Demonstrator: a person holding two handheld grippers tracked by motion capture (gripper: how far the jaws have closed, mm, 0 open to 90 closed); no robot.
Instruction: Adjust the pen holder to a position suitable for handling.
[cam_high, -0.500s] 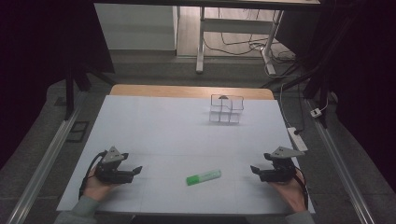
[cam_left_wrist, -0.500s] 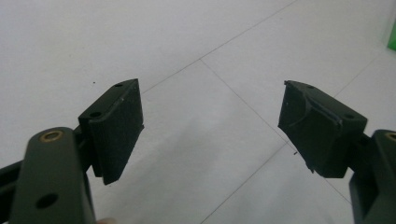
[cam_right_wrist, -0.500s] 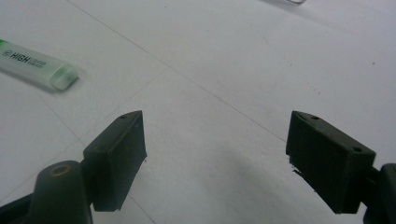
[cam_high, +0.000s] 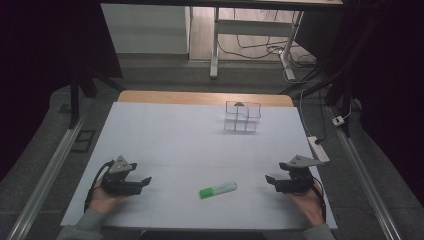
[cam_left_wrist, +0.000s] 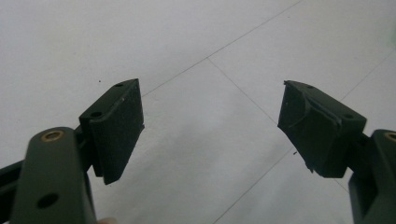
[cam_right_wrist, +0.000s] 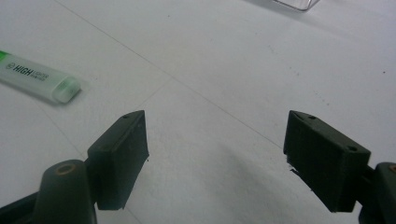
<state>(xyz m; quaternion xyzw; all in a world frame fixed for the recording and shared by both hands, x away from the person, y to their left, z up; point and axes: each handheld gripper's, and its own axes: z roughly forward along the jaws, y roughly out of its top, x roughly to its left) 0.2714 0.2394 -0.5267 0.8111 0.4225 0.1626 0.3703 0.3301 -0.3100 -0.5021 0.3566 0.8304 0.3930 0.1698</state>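
Observation:
A green highlighter (cam_high: 218, 190) lies on the white table (cam_high: 190, 135) near its front edge, between my two hands. In the right gripper view the highlighter (cam_right_wrist: 39, 77) rests at the upper left, well clear of the jaws. My left gripper (cam_high: 145, 180) sits low at the front left, open, with bare table between its pads (cam_left_wrist: 119, 126). My right gripper (cam_high: 270, 179) sits at the front right, open and empty, pointing toward the highlighter. A clear plastic compartment box (cam_high: 242, 117) stands far back, right of centre.
A power strip (cam_high: 320, 149) lies past the table's right edge. Metal rails run along both sides. A wooden strip (cam_high: 200, 97) borders the far edge of the table. The clear box's corner (cam_right_wrist: 299, 3) peeks in at the top of the right gripper view.

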